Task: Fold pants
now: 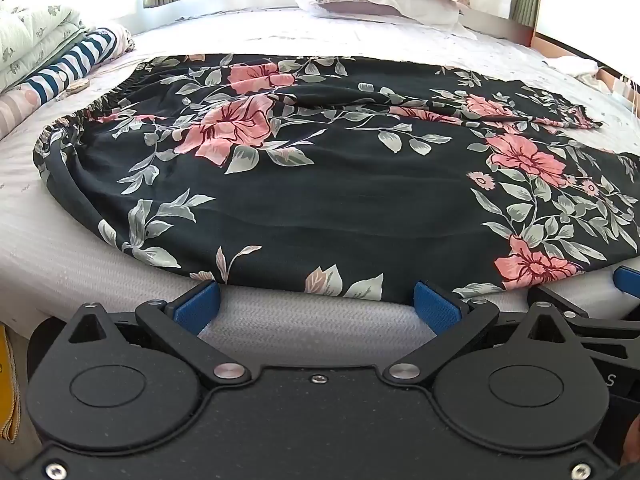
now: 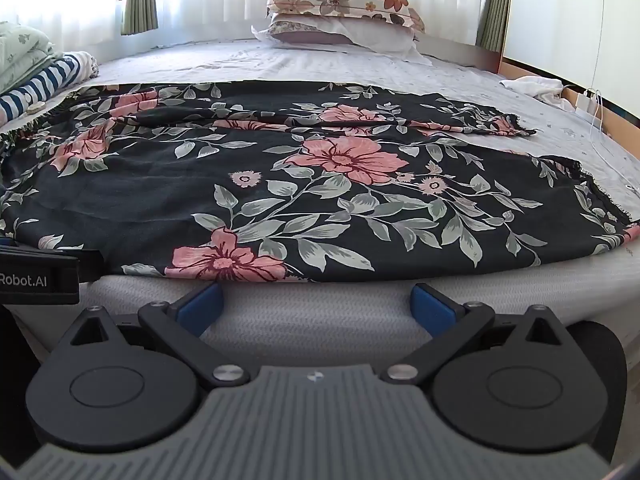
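Note:
Black pants with pink flowers and grey-green leaves (image 1: 320, 184) lie spread flat across the bed, elastic waistband at the left, leg hems at the right; they also show in the right wrist view (image 2: 320, 184). My left gripper (image 1: 316, 304) is open and empty, just short of the pants' near edge. My right gripper (image 2: 316, 304) is open and empty at the near edge too, further toward the hems. The right gripper's finger shows at the right edge of the left wrist view (image 1: 628, 280).
The bed (image 1: 80, 248) has a pale sheet. Stacked floral pillows (image 2: 340, 16) lie at the far end. Folded quilts and a striped blanket (image 1: 60, 64) lie at the left. White cloth (image 2: 532, 86) and a cable (image 2: 596, 108) are at the right edge.

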A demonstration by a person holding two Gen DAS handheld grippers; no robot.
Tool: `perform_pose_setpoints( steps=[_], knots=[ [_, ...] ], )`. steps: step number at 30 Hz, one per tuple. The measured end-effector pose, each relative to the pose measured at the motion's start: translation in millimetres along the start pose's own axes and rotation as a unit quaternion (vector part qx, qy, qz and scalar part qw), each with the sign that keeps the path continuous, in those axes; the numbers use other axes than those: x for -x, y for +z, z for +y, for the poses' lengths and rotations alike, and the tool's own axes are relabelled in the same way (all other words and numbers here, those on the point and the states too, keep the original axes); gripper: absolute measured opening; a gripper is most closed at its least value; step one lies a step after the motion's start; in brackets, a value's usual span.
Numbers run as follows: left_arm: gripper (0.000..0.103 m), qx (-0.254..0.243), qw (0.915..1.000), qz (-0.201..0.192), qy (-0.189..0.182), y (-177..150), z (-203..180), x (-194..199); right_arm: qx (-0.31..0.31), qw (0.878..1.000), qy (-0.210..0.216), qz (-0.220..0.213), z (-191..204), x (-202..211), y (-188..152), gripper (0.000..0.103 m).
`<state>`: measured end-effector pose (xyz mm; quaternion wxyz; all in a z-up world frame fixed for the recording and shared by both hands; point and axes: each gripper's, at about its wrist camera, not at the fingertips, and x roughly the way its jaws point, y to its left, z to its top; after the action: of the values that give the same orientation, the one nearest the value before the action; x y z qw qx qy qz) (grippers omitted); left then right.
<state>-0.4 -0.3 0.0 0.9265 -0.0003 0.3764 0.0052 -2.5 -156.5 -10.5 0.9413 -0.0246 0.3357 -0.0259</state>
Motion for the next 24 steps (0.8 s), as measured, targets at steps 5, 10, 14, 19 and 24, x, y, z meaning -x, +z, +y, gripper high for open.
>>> perform_pose_setpoints(
  steps=[5,10,14,19,24],
  knots=[
    [0.103,0.001,1.0,0.003,-0.001,0.0,-0.1,-0.1,-0.001,1.0,0.0,-0.001,-0.2,0.0,-0.2,0.103],
    [0.103,0.002,1.0,0.004,-0.002,0.1,0.1,-0.2,0.0,1.0,0.0,-0.001,-0.3,-0.1,-0.1,0.103],
    [0.103,0.002,1.0,0.005,-0.002,0.2,0.0,-0.2,0.0,1.0,0.0,-0.001,-0.3,-0.2,-0.1,0.103],
    [0.103,0.002,1.0,0.004,-0.002,0.1,0.1,-0.2,0.0,1.0,0.0,-0.001,-0.4,-0.4,-0.1,0.103],
    [0.103,0.001,1.0,0.004,-0.002,0.2,0.3,-0.3,0.0,1.0,0.0,-0.001,-0.4,-0.6,-0.2,0.103]
  ],
)
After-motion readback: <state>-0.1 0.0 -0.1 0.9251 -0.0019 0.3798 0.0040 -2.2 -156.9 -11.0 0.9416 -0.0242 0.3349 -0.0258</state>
